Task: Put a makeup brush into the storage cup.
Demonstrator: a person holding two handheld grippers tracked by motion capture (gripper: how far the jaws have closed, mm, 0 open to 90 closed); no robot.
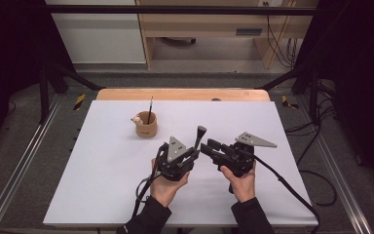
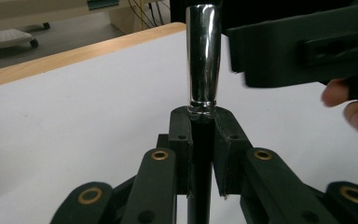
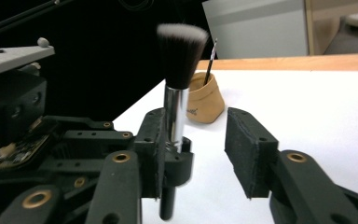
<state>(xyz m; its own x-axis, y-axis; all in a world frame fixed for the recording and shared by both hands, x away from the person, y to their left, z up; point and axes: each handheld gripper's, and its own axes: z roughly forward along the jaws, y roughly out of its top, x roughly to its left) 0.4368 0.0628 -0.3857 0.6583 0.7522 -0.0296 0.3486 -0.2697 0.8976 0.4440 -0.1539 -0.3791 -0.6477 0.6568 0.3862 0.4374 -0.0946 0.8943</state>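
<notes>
I have the makeup brush (image 1: 199, 138) upright over the near middle of the desk (image 1: 102, 161), pinched in my left fingers (image 2: 182, 140) by its black handle, just below the chrome ferrule. My right fingers (image 3: 249, 154) are spread; one pad lies just beside the ferrule, the other stands well apart, so they press on nothing. To the far left the tan cup (image 1: 146, 126) stands with a thin brush (image 1: 150, 109) in it. The brush looks light and stiff, but the polished ferrule would likely slip, and the bristles (image 3: 181, 56) are soft and would splay. I would take hold on the matte handle, never the tuft.
</notes>
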